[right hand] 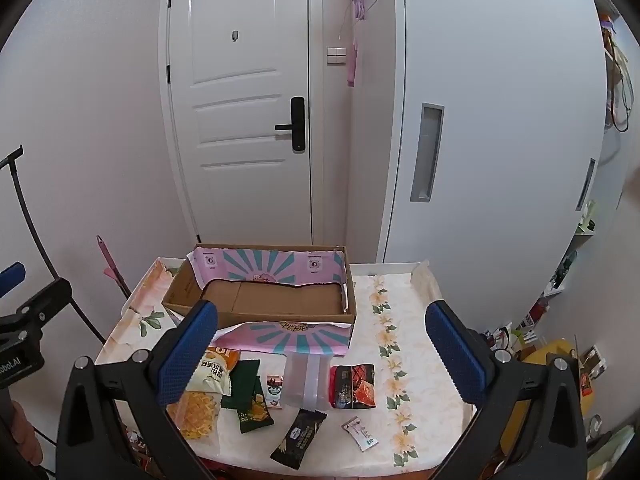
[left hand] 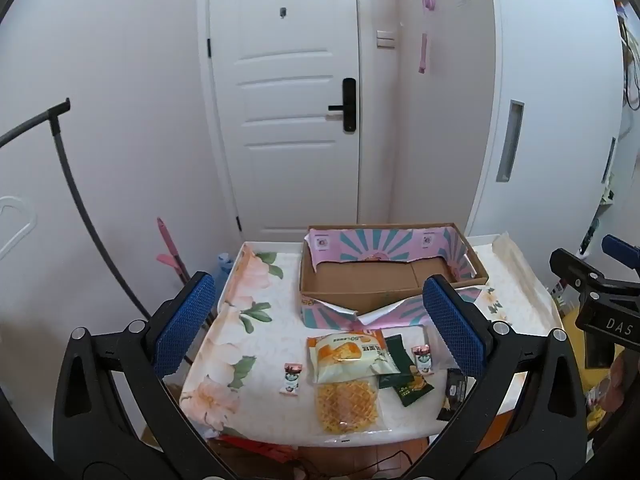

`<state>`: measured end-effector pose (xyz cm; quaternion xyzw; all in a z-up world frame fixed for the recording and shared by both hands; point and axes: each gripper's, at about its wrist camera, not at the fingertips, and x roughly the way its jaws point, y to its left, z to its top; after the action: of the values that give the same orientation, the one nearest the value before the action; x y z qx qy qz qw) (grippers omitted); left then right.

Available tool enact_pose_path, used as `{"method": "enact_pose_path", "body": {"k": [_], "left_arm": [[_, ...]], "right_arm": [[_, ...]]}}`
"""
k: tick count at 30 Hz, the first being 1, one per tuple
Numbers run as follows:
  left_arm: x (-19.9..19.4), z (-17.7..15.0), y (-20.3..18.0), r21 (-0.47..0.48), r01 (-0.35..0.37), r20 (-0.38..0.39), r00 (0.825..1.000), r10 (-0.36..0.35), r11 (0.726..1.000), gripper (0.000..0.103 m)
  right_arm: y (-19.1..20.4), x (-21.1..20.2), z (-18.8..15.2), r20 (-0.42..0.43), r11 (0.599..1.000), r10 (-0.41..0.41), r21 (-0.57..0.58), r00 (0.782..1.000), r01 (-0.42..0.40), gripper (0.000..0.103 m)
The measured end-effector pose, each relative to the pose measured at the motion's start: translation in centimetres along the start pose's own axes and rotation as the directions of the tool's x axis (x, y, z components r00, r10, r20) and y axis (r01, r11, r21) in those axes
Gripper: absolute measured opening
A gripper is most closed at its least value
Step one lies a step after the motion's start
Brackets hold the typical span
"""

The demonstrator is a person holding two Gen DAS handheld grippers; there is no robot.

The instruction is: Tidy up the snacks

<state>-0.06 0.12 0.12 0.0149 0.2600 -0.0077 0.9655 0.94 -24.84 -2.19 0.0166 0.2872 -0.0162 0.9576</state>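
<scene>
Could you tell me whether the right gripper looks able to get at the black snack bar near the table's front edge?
Probably yes: the right gripper is open and empty, and the black snack bar lies flat with nothing on top of it.

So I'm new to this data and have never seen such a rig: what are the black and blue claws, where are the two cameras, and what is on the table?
There is no robot here. A person holds a two-finger gripper in each hand, and each gripper carries a fisheye camera that looks forward along its blue-padded fingers. One picture comes from the left gripper, the other from the right gripper. Both are open and hold nothing.

Below them is a small table with a floral cover. At its far side sits an open, empty cardboard box. Loose snacks lie in front of it: a yellow waffle pack, a dark green packet, a red and black packet, a black bar, a clear plastic container and a small white sachet.
</scene>
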Motion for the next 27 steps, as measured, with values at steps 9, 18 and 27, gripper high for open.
{"method": "enact_pose_path", "body": {"k": [9, 18, 27], "left_arm": [[-0.3, 0.8, -1.1, 0.025, 0.007, 0.021, 1.0, -0.007, 1.0, 0.103], [-0.2, 0.5, -1.2, 0.021, 0.008, 0.014, 1.0, -0.008, 1.0, 0.103], [-0.5, 0.4, -0.9, 0.025, 0.009, 0.016, 1.0, -0.009, 1.0, 0.103]], "right_arm": [[0.0, 0.2, 0.1, 0.006, 1.0, 0.007, 0.007, 1.0, -0.007, 0.103], [-0.1, 0.1, 0.1, 0.006, 1.0, 0.012, 0.005, 1.0, -0.012, 0.103], [-0.2, 0.2, 0.1, 0.005, 1.0, 0.014, 0.007, 1.0, -0.014, 0.103]]}}
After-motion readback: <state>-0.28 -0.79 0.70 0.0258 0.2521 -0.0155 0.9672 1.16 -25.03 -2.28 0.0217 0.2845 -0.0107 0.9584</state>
